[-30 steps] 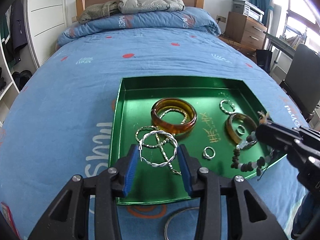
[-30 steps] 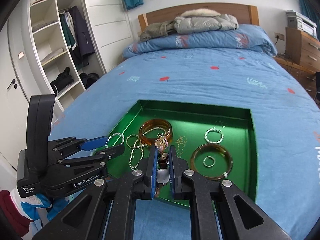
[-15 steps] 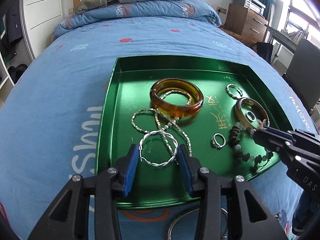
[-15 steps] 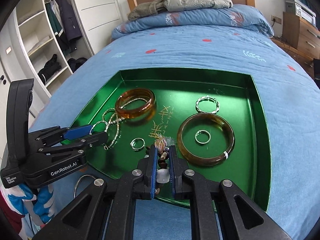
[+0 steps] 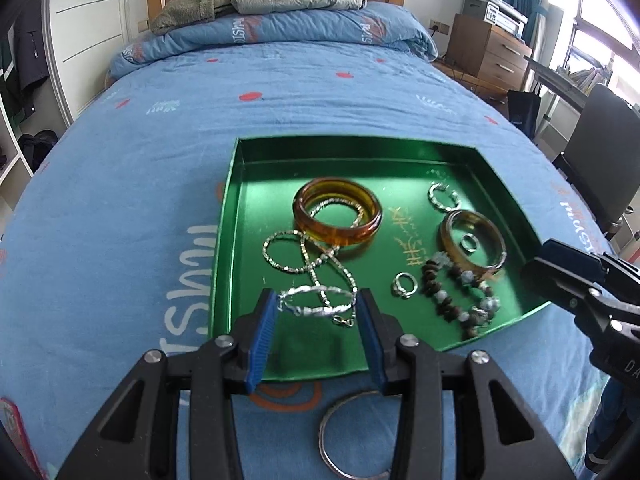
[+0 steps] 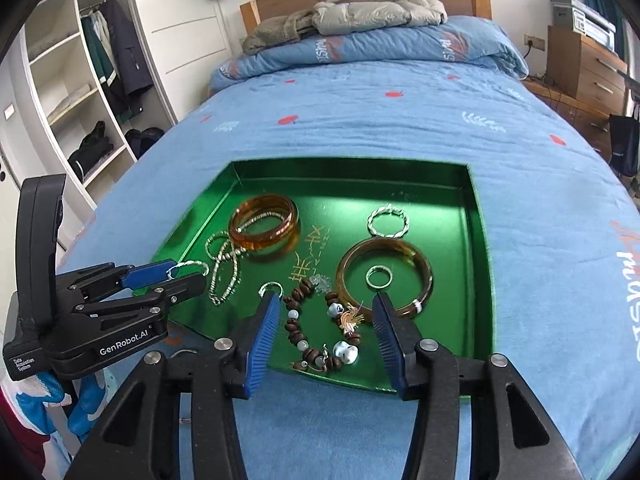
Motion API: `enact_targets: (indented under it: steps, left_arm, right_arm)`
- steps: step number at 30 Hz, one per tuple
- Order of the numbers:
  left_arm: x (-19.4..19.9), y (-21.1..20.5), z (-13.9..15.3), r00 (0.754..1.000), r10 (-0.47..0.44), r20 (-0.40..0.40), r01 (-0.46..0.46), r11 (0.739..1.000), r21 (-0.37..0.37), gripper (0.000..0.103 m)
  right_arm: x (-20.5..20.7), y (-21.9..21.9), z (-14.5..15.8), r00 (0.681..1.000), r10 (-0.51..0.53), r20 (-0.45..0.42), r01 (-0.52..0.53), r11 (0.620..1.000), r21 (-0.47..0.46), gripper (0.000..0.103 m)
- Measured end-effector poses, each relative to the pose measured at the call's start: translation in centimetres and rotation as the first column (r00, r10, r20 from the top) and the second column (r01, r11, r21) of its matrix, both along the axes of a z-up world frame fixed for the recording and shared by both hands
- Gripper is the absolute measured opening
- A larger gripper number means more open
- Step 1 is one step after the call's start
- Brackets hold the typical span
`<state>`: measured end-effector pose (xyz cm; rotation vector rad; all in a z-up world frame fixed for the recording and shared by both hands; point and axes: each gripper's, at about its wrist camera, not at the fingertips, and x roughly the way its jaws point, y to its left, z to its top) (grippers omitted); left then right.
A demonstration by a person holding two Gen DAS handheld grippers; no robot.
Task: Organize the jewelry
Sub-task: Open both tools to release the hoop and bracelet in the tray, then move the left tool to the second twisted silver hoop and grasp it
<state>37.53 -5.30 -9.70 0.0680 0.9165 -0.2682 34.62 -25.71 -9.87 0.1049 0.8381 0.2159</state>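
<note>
Green tray (image 5: 228,216) lies on the blue bed (image 5: 160,152) and carries the jewelry. Left gripper (image 5: 318,312) pinches a twisted silver bangle (image 5: 316,300) between its blue pads, over the tray's 7 o'clock corner; the bangle is tilted almost edge-on to the left camera. Right gripper (image 6: 324,330) is over the near rim at 5 o'clock, its jaws opening; the bead bracelet (image 6: 320,328) lies on the tray floor between them, touched by neither pad.

On the tray floor: wide amber bangle (image 5: 338,216) near centre with a silver chain (image 5: 308,256) looped through it and trailing toward 7 o'clock; thin amber bangle (image 5: 472,240) at 3 o'clock with a small ring (image 5: 469,242) inside it; twisted silver ring (image 5: 442,197) at 2 o'clock; another ring (image 5: 403,285) just beside the bead bracelet, toward 6 o'clock.

Off the tray, a plain metal bangle (image 5: 344,436) lies on the bed close to the near rim.
</note>
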Motion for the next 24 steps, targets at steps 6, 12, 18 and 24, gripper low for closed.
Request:
enact_targets:
  steps: [6, 12, 18, 24]
  left_arm:
    - [-3.2, -0.1, 4.0, 0.999, -0.014, 0.048, 0.014, 1.000, 0.002, 0.039]
    - [-7.1, -0.3, 7.5, 0.996, -0.028, 0.089, 0.029, 1.000, -0.003, 0.039]
    - [-11.1, -0.5, 10.2, 0.991, -0.043, 0.124, 0.046, 0.999, -0.014, 0.040]
    - [-14.7, -0.2, 12.4, 0.986, -0.049, 0.157, 0.054, 0.998, -0.025, 0.041]
  right_arm:
    - [-3.2, -0.3, 3.8, 0.998, -0.005, 0.060, 0.005, 1.000, -0.003, 0.055]
    - [-7.2, -0.7, 7.3, 0.993, -0.001, 0.117, 0.002, 1.000, -0.010, 0.058]
    - [-11.2, -1.2, 9.9, 0.987, -0.006, 0.160, 0.009, 1.000, -0.014, 0.059]
    - [-14.9, -1.7, 11.8, 0.981, -0.015, 0.196, 0.019, 1.000, -0.022, 0.059]
